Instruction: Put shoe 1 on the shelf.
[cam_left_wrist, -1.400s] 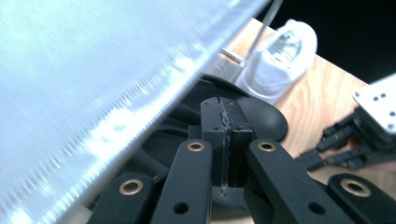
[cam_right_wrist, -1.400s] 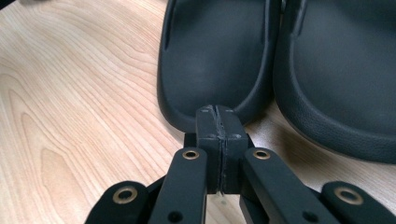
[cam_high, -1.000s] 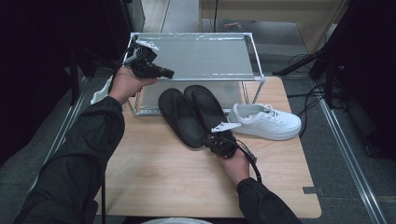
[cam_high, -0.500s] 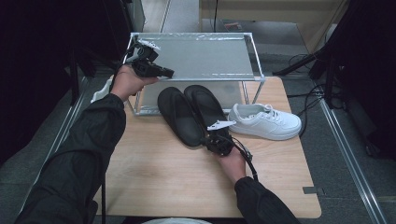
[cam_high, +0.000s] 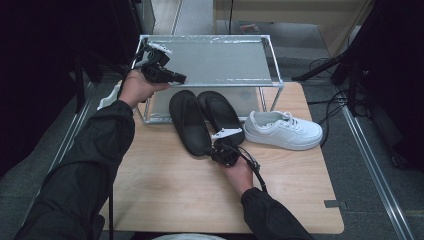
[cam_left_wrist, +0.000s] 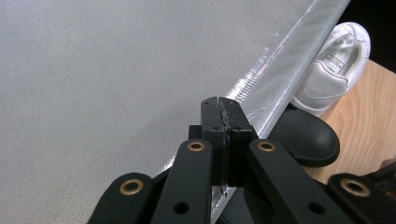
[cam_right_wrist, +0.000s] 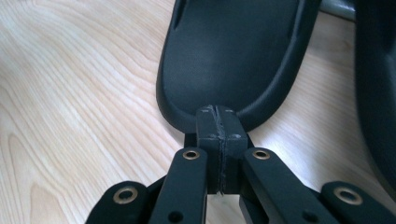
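While the right gripper sits low over the wooden table with its jaws pressed flat together and nothing between them, its tips stand at the heel rim of the left black slipper, so close that contact cannot be settled from the high view. Seen from the right gripper view, the closed tips overlap the rounded heel edge of that slipper, with bare wood open to the left and the dark side of the second black slipper crowding the right margin. Both slippers lie side by side, soles down, toes toward the rack; the second slipper lies just beside a white sneaker that rests near the table's right side. Open table lies in front of the person, between the sleeves. Behind the footwear stands a metal-framed rack with a grey mesh top shelf. Held up at the rack's front left corner, the left gripper also has its jaws fully closed and empty. From the left gripper view, the closed tips hang above the shelf's taped front edge, and below that edge a black slipper toe and the heel opening of the sneaker show, the sneaker's tongue label included, a detail the high view is too coarse to give.
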